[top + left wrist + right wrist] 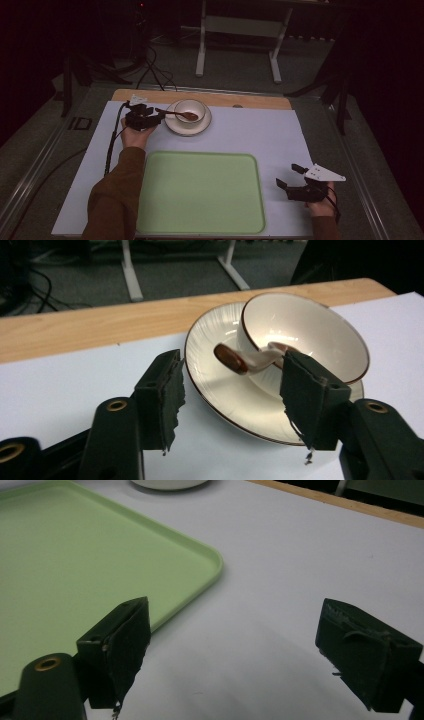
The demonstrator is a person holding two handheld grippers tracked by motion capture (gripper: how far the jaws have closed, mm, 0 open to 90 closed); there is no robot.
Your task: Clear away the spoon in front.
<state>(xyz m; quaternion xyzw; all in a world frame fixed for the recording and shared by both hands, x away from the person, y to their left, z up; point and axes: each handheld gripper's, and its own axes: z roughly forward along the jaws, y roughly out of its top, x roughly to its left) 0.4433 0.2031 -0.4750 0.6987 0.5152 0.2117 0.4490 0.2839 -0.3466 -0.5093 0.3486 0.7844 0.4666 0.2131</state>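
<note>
Careful: your left gripper (232, 390) stands open around the brown spoon (247, 360), whose handle juts over the rim of the cup (310, 330) on its saucer (215, 335); neither pad presses it yet; close off-centre and you may lever the bowl end up, tipping the cup or skidding it off the saucer; your right gripper (250, 650) rests open beside the green tray (75, 555).

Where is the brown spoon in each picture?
High view: the spoon lies across the cup, upper middle, handle toward the left gripper.
Left gripper view: middle, handle end between the fingers.
Right gripper view: I can't find the spoon here.
Shared landmark: the saucer, also, and at the top edge.
</note>
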